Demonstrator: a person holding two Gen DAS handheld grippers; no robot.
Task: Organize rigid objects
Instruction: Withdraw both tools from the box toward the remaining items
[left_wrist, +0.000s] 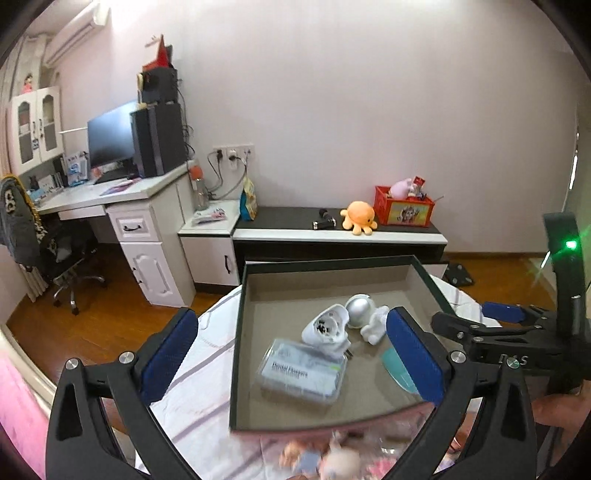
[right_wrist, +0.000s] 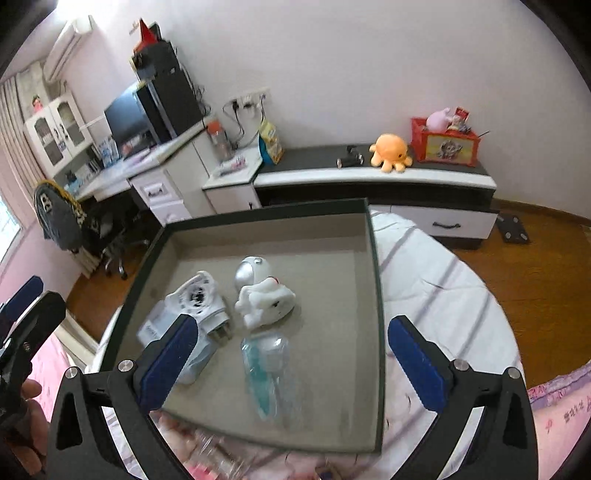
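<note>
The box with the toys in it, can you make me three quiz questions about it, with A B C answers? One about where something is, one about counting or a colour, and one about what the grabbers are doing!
1. Where is the astronaut figure?
A. On the floor
B. Inside the box
C. On the low cabinet

2. What colour is the plush octopus on the cabinet?
A. Orange
B. Green
C. Blue

3. How do the right gripper and the left gripper stand?
A. Both shut on toys
B. One holds the floss case
C. Both open, holding nothing

Answers:
1. B, it lies on the box's grey floor beside the white plug-in device.
2. A, it is orange, next to the red crate.
3. C, both pairs of blue pads stand wide apart with nothing pressed between them.
</note>
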